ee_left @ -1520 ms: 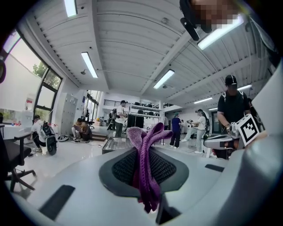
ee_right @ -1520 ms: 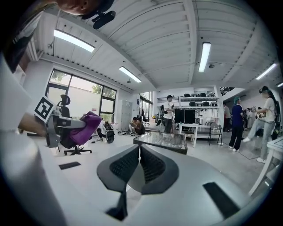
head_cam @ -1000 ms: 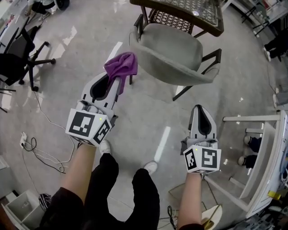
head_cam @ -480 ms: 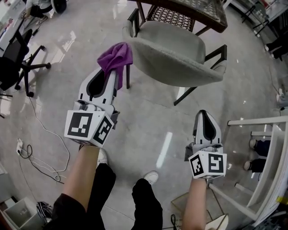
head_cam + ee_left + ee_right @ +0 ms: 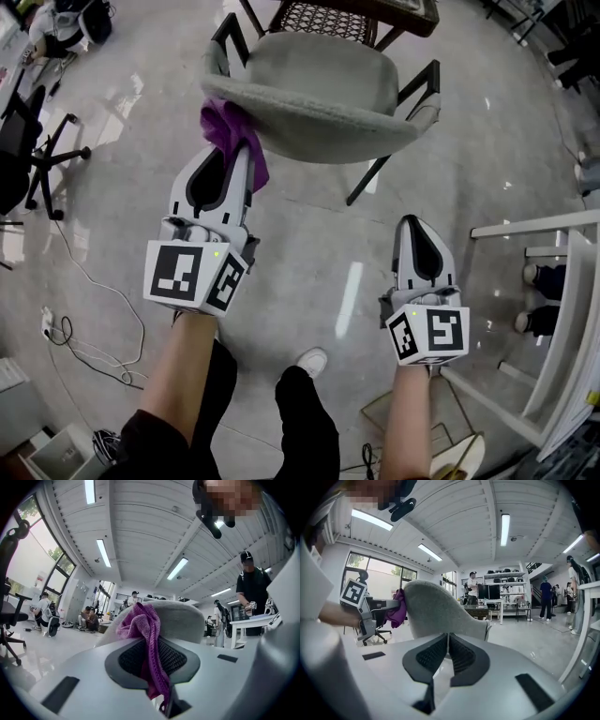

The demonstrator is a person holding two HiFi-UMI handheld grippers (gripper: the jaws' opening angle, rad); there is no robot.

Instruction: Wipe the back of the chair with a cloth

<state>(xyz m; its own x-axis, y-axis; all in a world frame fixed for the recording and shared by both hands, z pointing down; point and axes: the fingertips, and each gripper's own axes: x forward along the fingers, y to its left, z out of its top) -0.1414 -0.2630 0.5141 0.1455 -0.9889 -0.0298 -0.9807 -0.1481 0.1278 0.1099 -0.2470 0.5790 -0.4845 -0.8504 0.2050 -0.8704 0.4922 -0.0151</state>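
chair (image 5: 319, 94) stands ahead on the floor (image 5: 319, 253), its back toward the person, with a bench (image 5: 394, 11) behind it. cloth (image 5: 234, 131), held in the left claw (image 5: 246, 152), touches the left end of the chair back. right claw (image 5: 415, 225) lies to the right, apart from the chair. office chair (image 5: 23, 159) stands far left.

— What else is around out there?
— I see a black office chair (image 5: 13, 173) at nine o'clock, loose cables (image 5: 70, 333) at eight, a wicker table (image 5: 323, 17) at twelve, a white rack (image 5: 525, 228) at three
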